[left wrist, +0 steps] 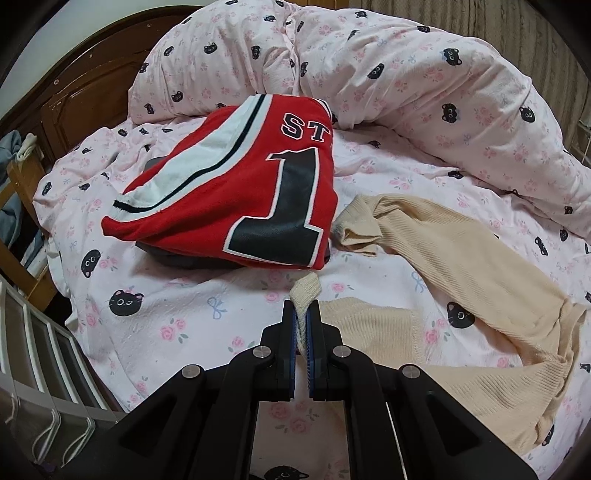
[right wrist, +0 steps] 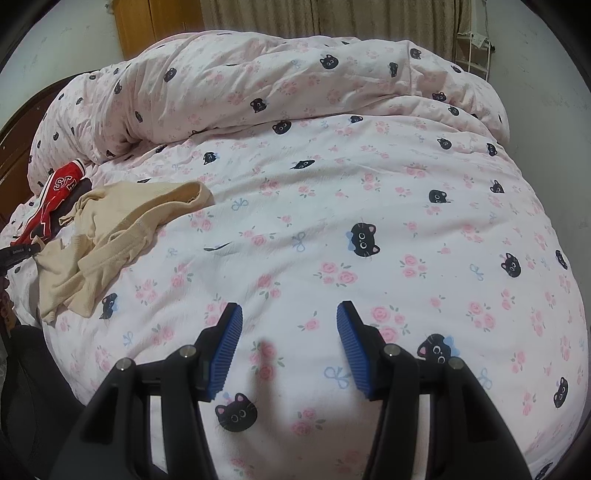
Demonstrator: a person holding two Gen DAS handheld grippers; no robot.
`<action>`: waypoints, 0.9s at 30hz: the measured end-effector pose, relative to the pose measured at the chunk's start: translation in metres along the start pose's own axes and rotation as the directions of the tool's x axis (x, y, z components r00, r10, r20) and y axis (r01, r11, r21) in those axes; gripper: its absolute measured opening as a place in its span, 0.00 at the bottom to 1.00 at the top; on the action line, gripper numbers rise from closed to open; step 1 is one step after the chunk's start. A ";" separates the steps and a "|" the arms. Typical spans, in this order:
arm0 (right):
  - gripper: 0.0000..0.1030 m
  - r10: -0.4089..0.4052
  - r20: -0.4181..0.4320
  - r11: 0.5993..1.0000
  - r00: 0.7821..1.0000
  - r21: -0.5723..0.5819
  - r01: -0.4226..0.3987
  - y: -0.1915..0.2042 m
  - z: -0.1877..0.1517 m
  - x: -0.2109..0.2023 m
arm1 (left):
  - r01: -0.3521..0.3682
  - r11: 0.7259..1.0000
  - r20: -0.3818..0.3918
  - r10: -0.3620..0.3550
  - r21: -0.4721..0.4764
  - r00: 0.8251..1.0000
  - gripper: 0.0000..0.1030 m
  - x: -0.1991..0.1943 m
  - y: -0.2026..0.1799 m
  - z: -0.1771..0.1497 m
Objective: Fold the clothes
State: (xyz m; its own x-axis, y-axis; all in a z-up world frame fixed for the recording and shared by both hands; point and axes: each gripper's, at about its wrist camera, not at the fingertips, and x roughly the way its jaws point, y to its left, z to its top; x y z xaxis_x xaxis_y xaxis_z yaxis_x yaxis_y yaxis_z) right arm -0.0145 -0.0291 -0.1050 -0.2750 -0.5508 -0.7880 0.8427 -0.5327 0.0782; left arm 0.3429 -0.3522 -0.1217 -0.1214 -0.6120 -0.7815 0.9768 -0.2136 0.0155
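Note:
A beige ribbed knit top [left wrist: 461, 258] lies crumpled on the bed sheet [left wrist: 166, 325], spreading to the right in the left wrist view. My left gripper [left wrist: 305, 312] is shut on a cuff or hem edge of that top, which pokes up between the blue pads. A folded red jersey [left wrist: 236, 192] with a black "1" rests on a dark garment just beyond. In the right wrist view my right gripper [right wrist: 289, 314] stands open over bare sheet [right wrist: 332, 240], nothing between its fingers. The beige top [right wrist: 110, 236] and red jersey [right wrist: 55, 195] lie far to its left.
A bunched duvet [left wrist: 369, 74] in the same cat-and-rose print runs along the back of the bed. A dark wooden headboard [left wrist: 74, 96] stands at the left, with white plastic drawers [left wrist: 44, 350] beside the bed. Curtains [right wrist: 332, 18] hang behind.

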 end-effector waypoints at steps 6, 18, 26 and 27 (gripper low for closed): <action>0.53 -0.001 -0.006 1.000 1.000 -0.010 0.001 0.002 -0.001 0.002 | 0.002 1.000 -0.016 -0.002 -0.012 1.000 0.04 0.005 0.001 -0.001; 0.53 -0.007 -0.016 1.000 1.000 -0.027 0.007 0.005 -0.002 0.006 | 0.012 0.999 -0.050 -0.014 -0.029 0.999 0.04 0.013 0.005 0.000; 0.53 -0.013 -0.021 0.999 1.000 -0.037 0.012 0.007 -0.003 0.007 | 0.016 0.999 -0.055 -0.017 -0.030 0.998 0.04 0.013 0.007 -0.001; 0.53 -0.013 -0.022 0.999 1.000 -0.038 0.012 0.007 -0.003 0.007 | 0.016 0.999 -0.055 -0.018 -0.030 0.998 0.04 0.013 0.007 -0.002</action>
State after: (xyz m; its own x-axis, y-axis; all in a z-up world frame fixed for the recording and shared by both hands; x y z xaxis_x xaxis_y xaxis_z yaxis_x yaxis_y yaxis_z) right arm -0.0090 -0.0355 -0.1119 -0.2761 -0.5296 -0.8020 0.8563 -0.5146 0.0450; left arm 0.3483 -0.3606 -0.1330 -0.1288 -0.5654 -0.8147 0.9796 -0.2005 -0.0156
